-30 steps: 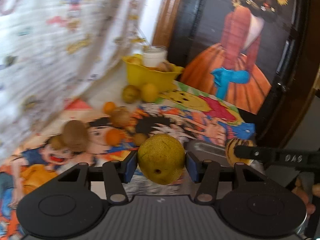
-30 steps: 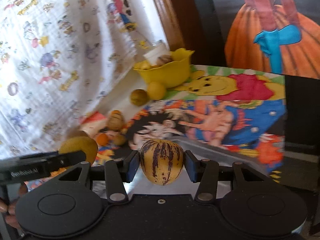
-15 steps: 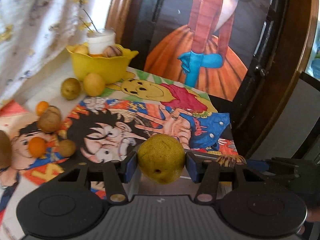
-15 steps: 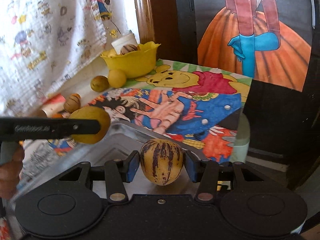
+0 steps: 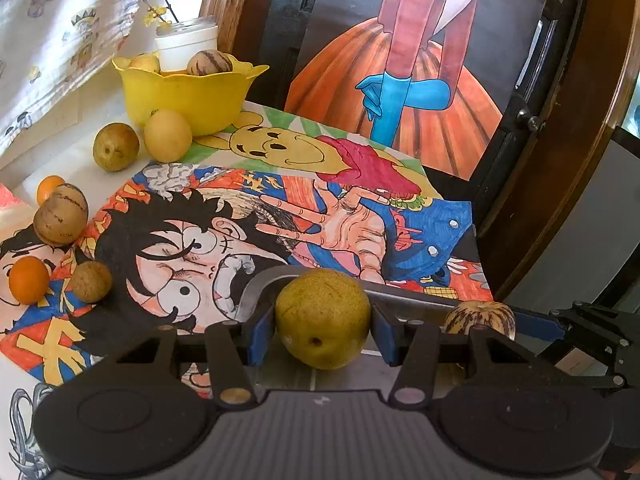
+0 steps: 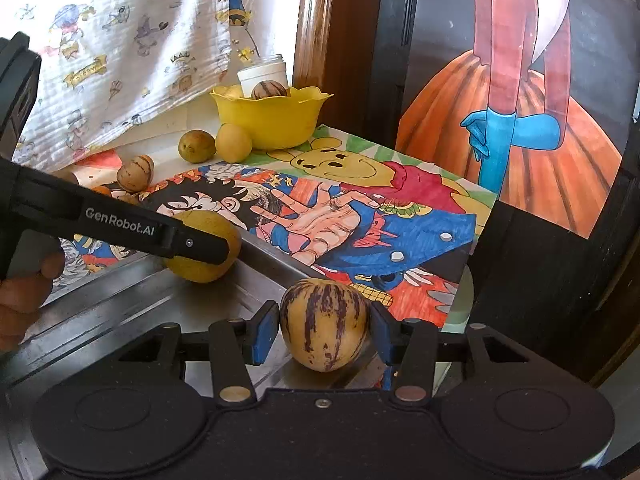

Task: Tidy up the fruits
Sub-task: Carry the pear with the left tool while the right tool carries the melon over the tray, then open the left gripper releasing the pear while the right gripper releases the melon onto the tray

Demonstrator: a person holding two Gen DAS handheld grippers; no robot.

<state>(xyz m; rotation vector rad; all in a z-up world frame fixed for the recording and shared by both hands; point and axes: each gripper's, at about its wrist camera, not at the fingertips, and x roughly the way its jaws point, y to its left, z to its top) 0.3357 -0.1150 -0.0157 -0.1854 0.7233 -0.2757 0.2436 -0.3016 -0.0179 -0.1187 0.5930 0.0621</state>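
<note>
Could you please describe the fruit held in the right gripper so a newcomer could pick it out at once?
Start at the shiny metal tray at the table's near edge. Above it, the right gripper clamps a round yellow fruit with dark purple stripes. The neighbouring yellow-green pear, in the left gripper, is plain and speckled, with no stripes.

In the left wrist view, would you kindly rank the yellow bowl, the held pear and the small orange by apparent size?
1. yellow bowl
2. pear, though enlarged by nearness to the camera
3. small orange
</note>
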